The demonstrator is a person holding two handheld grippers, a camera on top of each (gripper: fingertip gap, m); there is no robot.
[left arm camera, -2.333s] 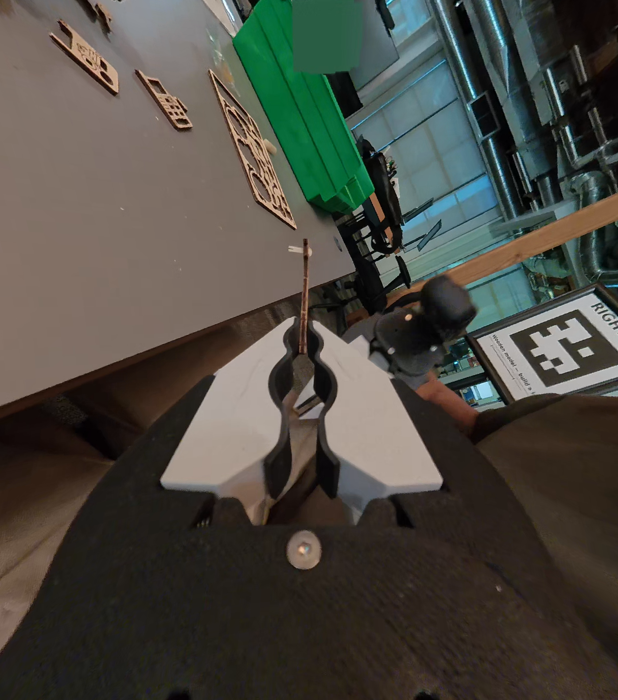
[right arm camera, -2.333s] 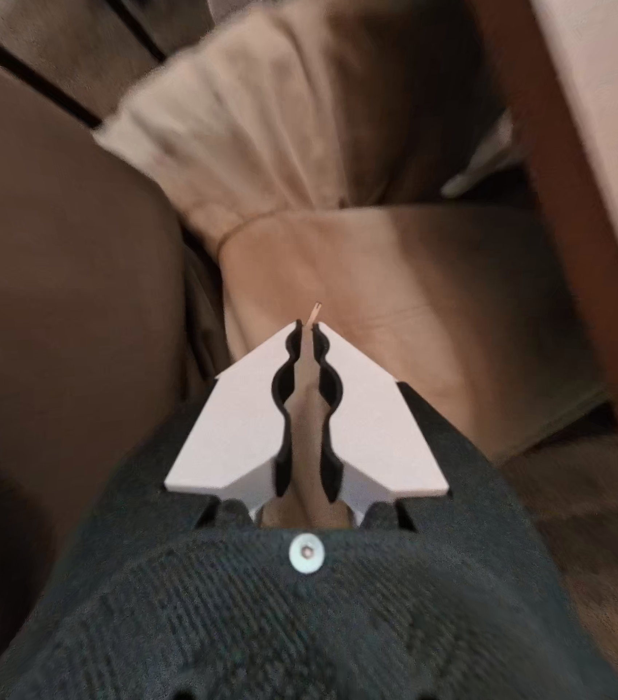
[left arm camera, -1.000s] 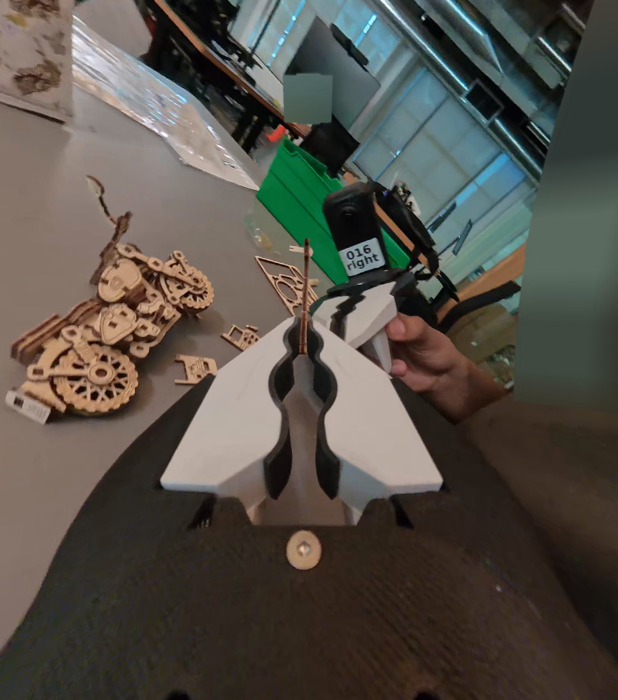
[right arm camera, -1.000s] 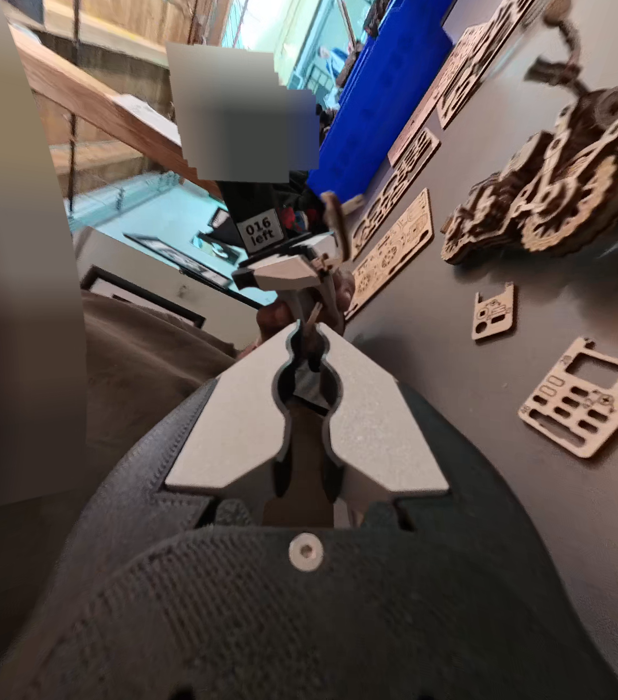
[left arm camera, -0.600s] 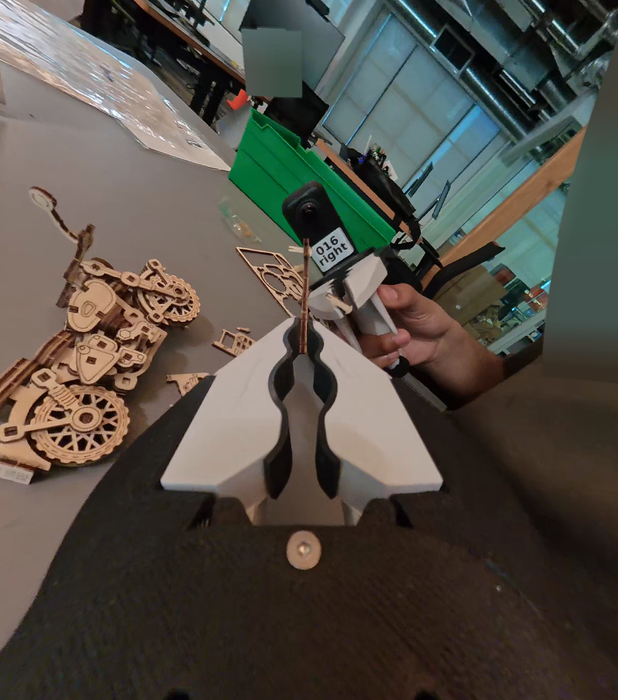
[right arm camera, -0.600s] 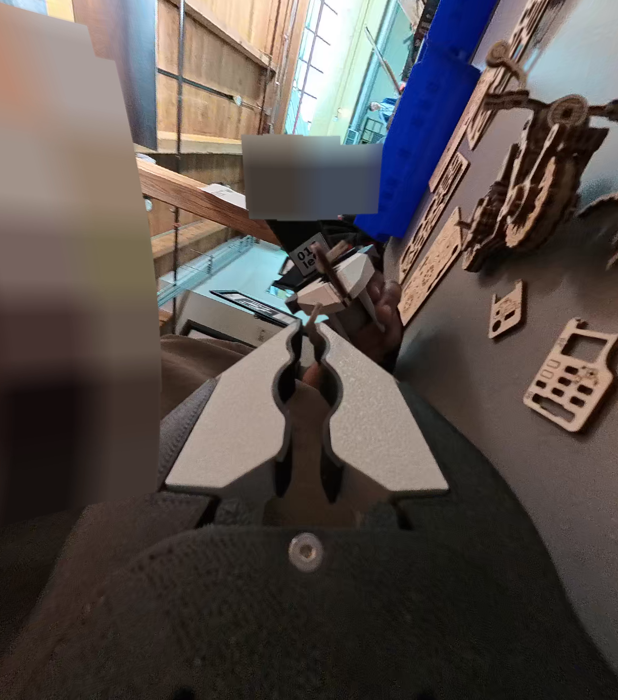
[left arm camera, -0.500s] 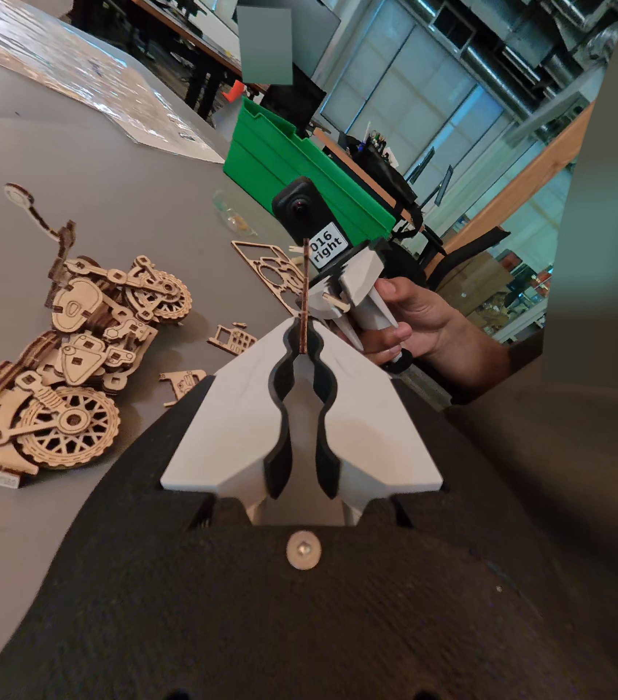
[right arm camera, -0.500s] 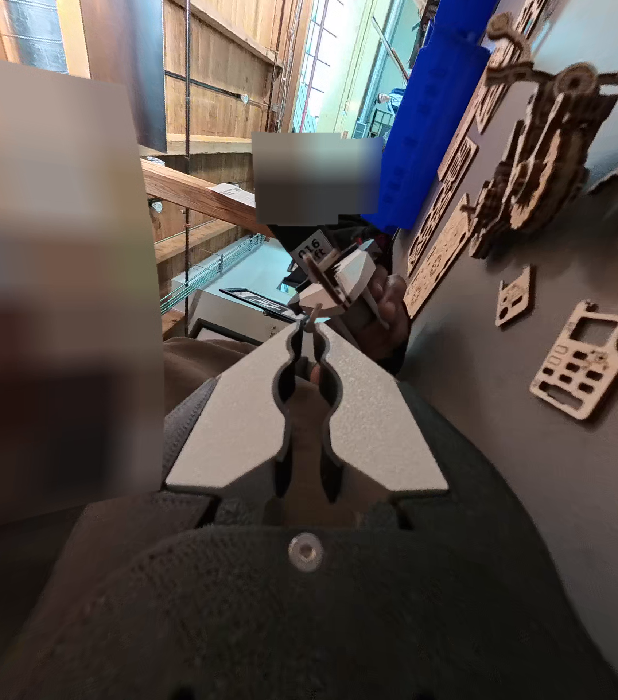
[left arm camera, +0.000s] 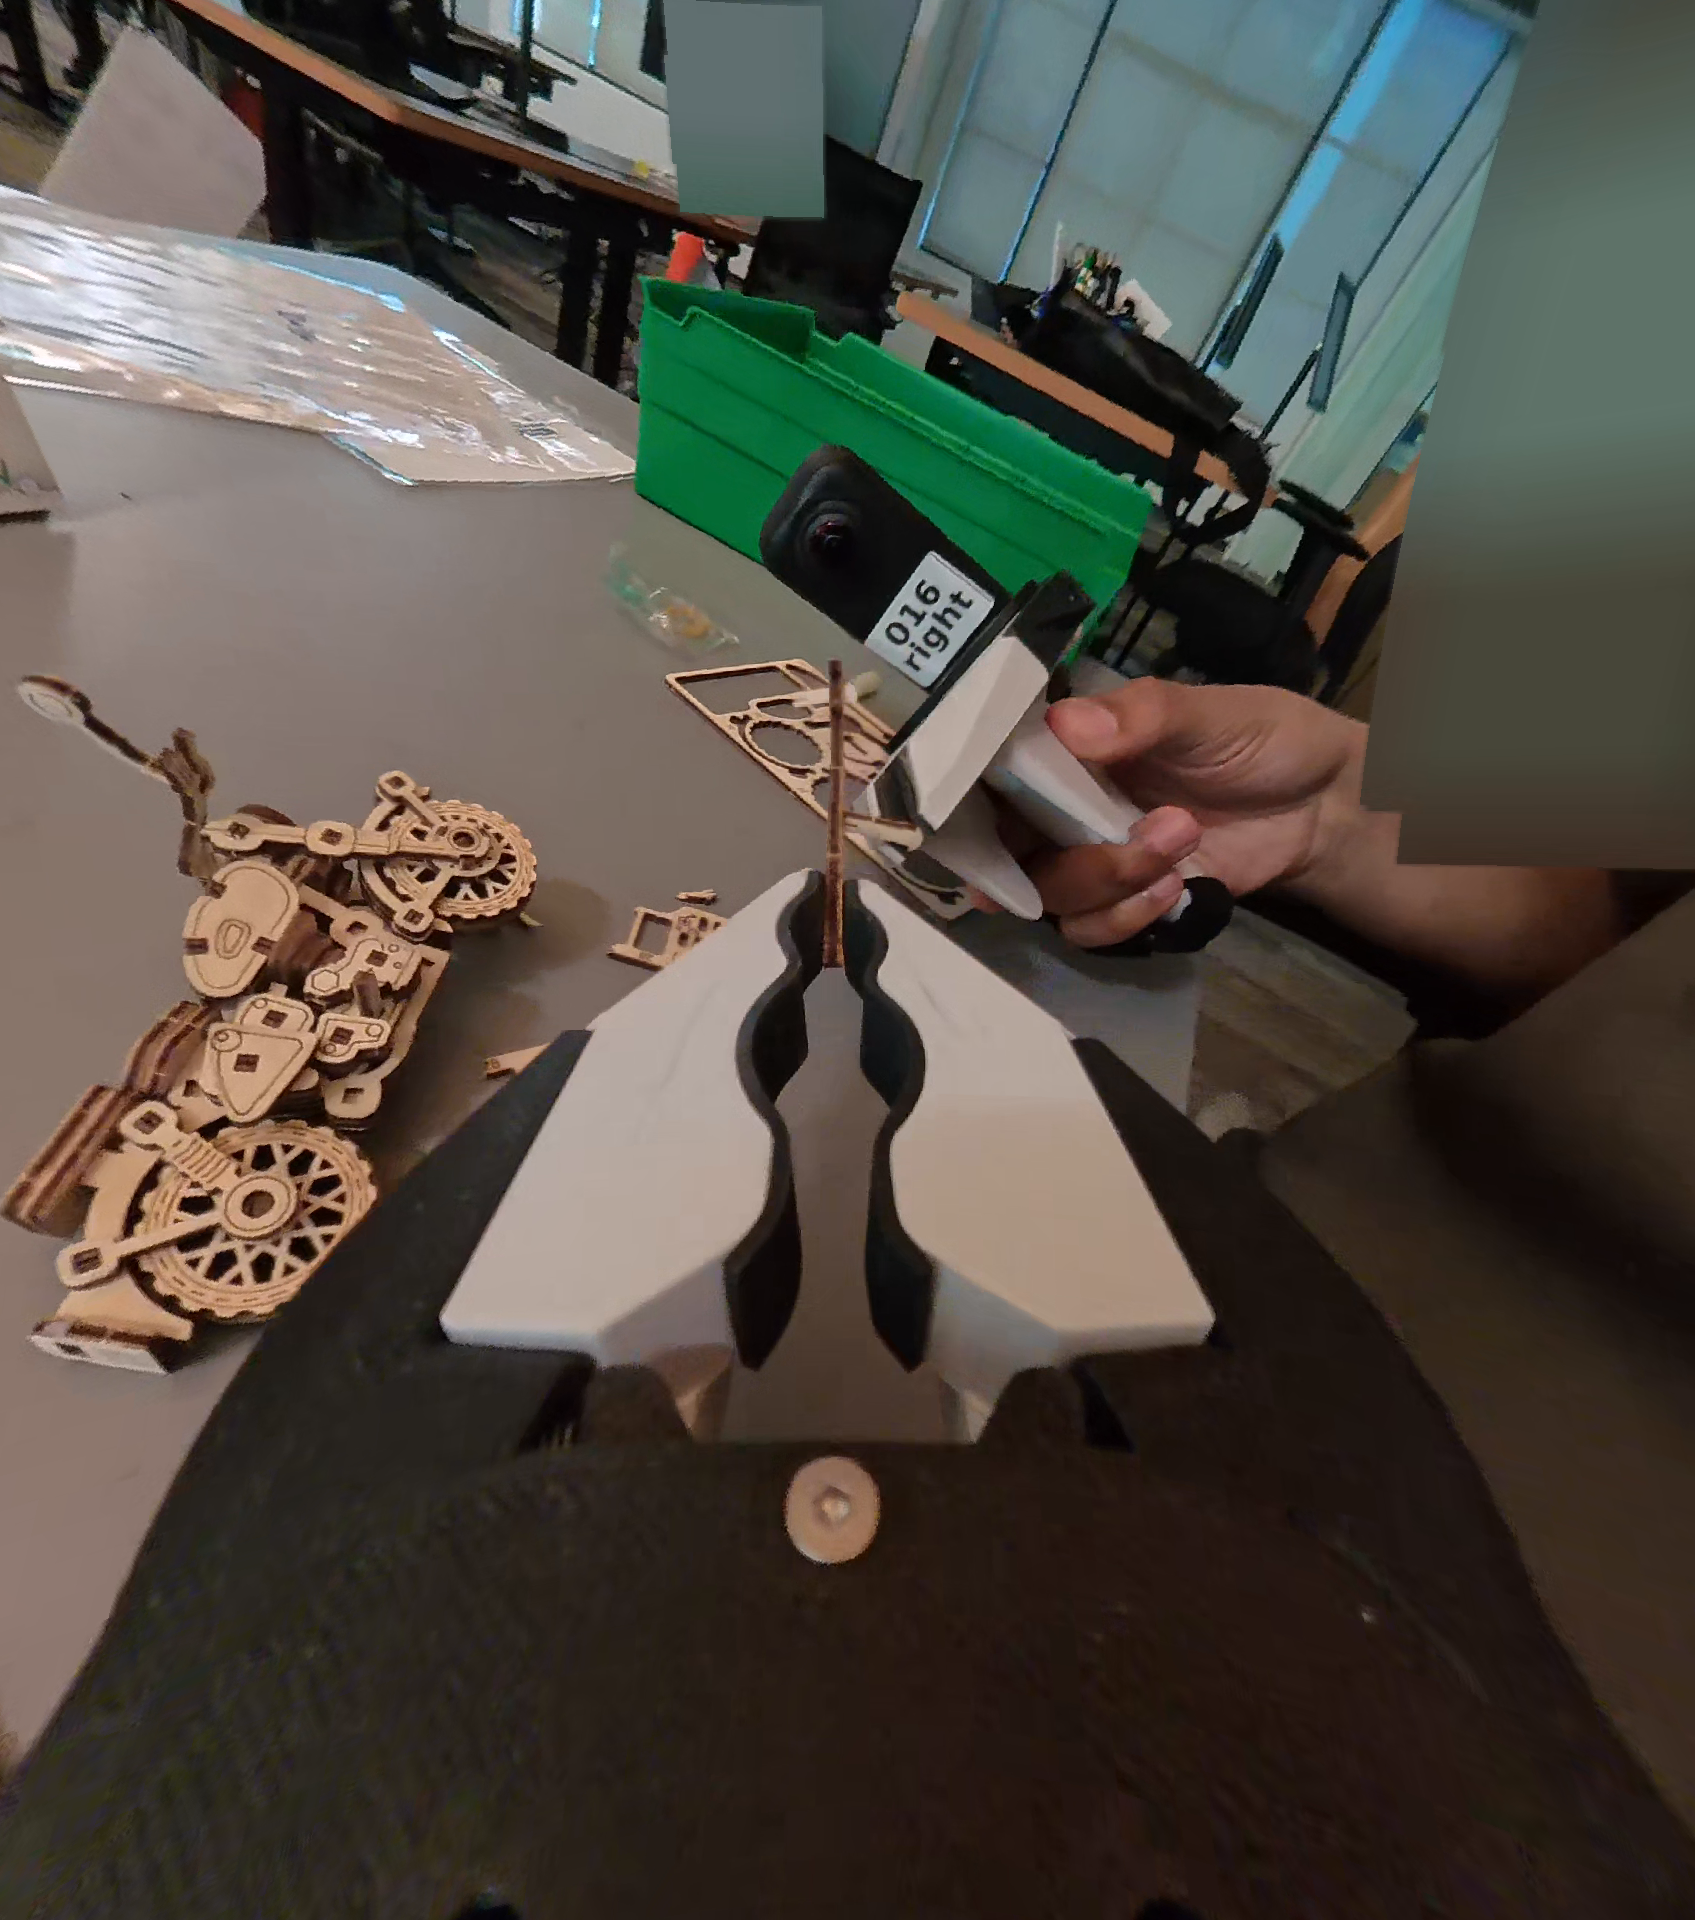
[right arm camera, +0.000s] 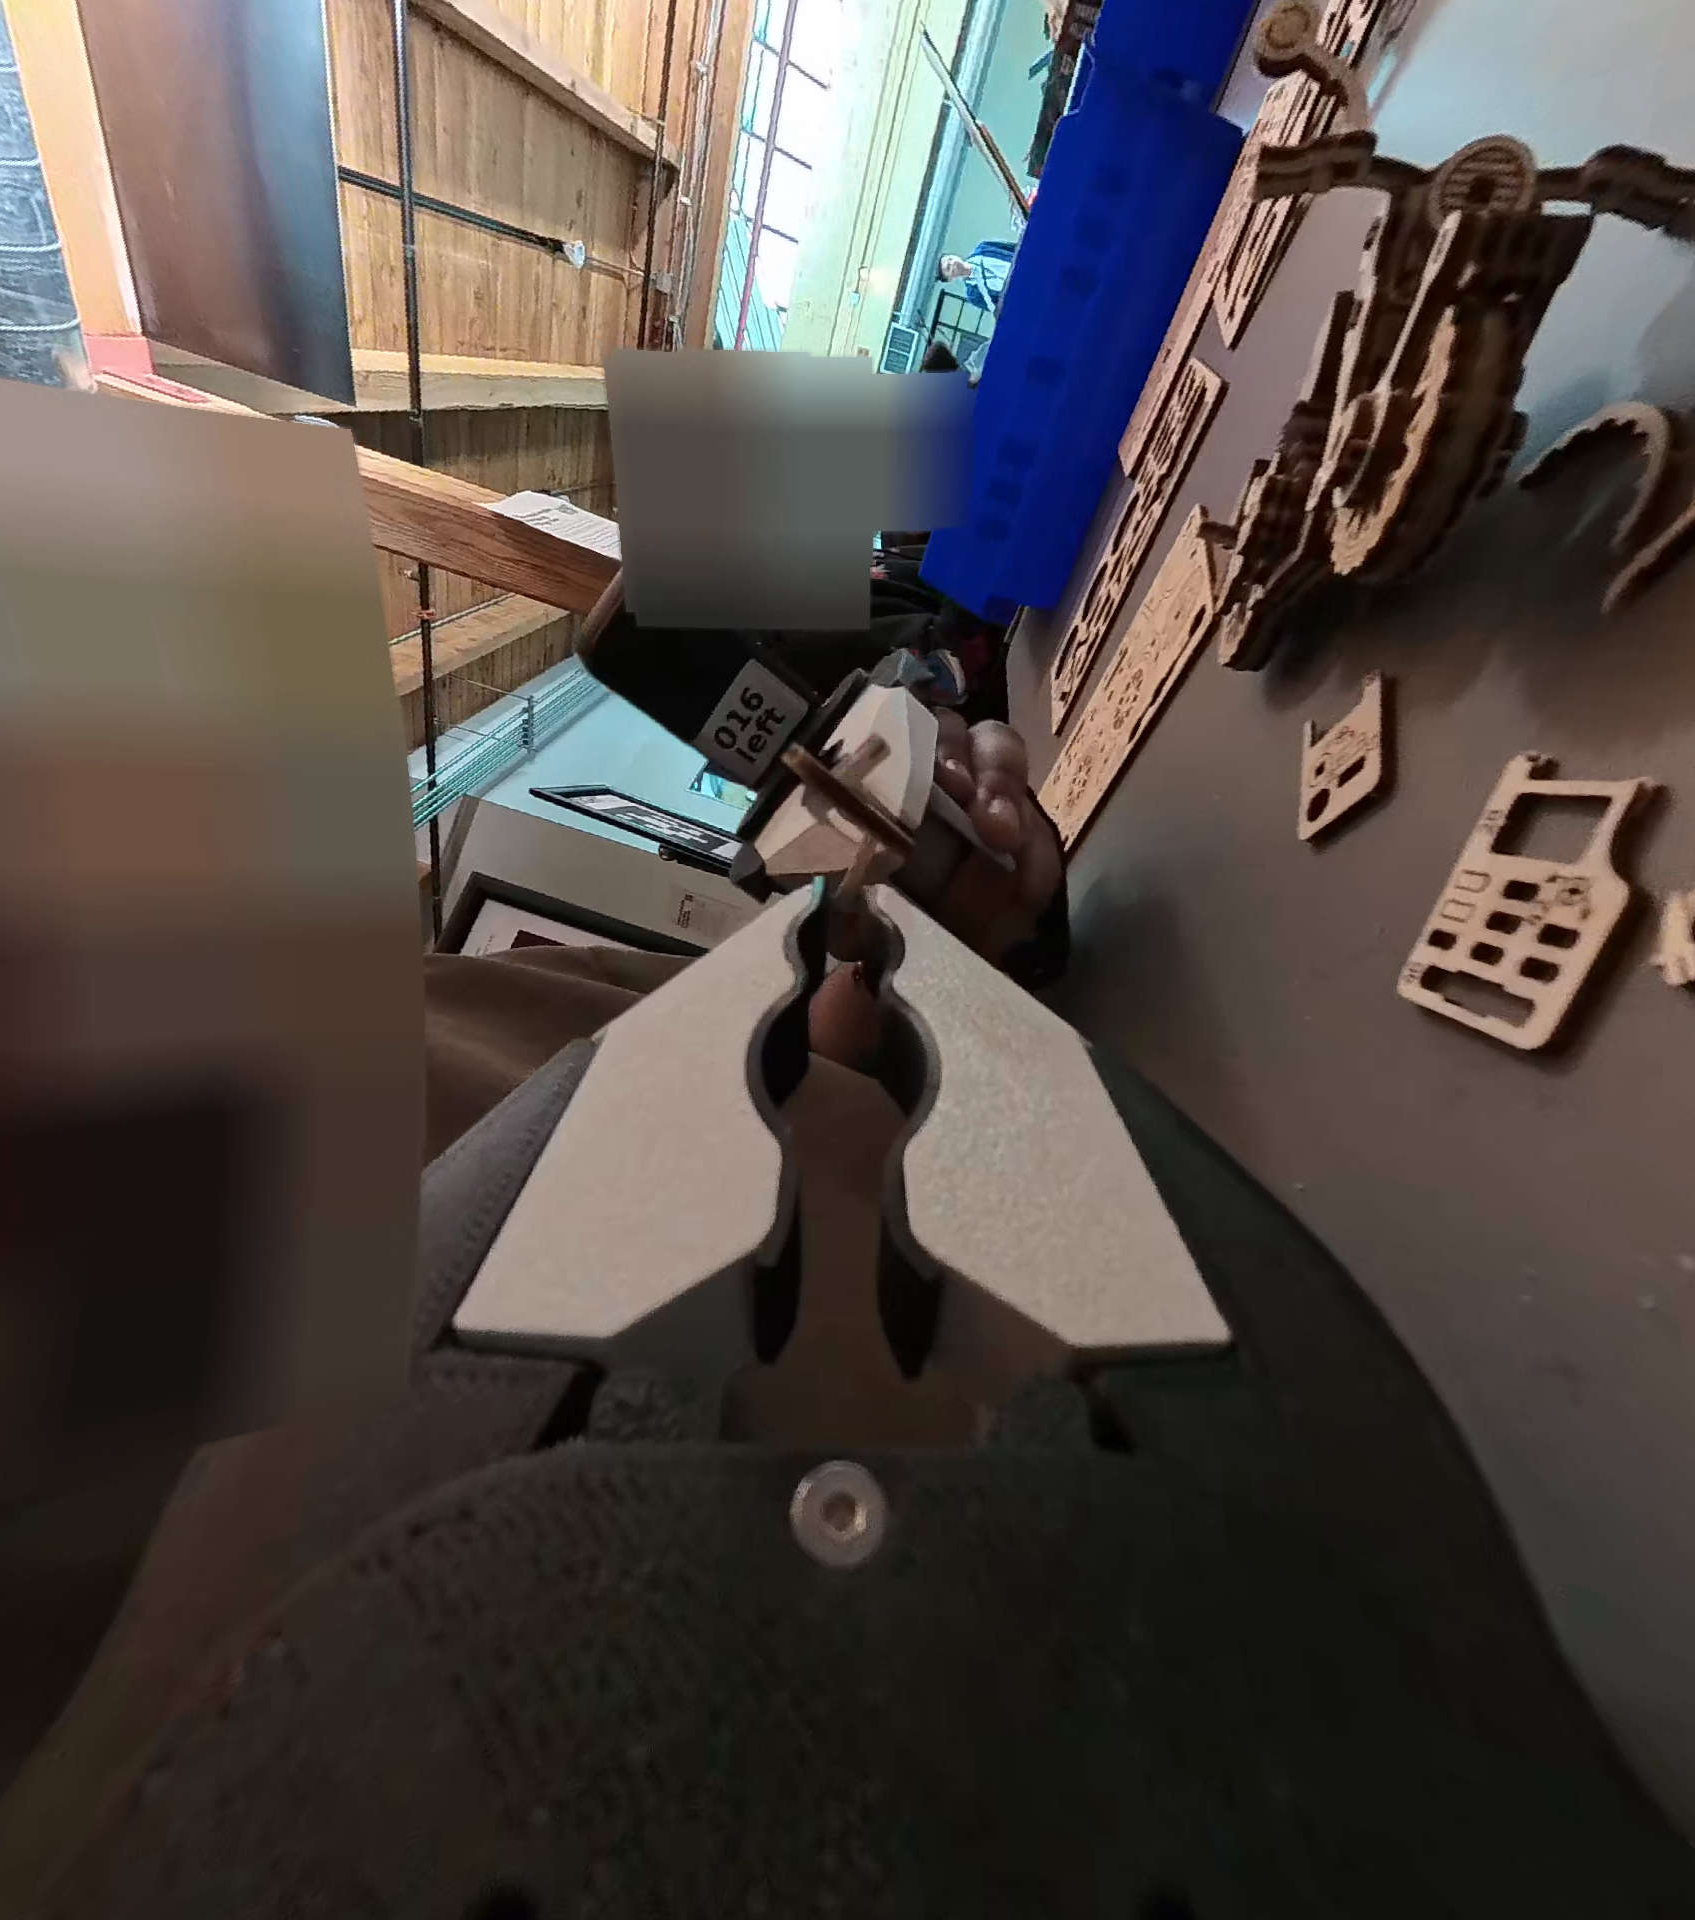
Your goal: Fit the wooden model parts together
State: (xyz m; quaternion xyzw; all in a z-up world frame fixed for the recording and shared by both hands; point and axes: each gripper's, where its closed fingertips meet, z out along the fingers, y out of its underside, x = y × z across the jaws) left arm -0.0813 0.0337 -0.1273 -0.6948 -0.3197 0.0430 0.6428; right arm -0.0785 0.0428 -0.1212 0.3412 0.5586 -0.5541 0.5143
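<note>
Left tool [left arm camera: 830, 914] is pinched on a thin wooden plate [left arm camera: 834, 800] that stands edge-on and upright above the tabletop [left arm camera: 323, 623], near the tabletop's front edge. To its left the half-built wooden motorcycle model [left arm camera: 271, 1029] lies flat, with bare grey surface around it and a green bin [left arm camera: 822, 436] farther back. Right tool [right arm camera: 848, 909], held by a hand [left arm camera: 1196, 779] coming in from the right and tilted, is pressed together on a small wooden peg [right arm camera: 864, 847] whose tip touches the plate's face. In the right wrist view, loose cut-out pieces [right arm camera: 1518, 914] lie apart beside the model.
</note>
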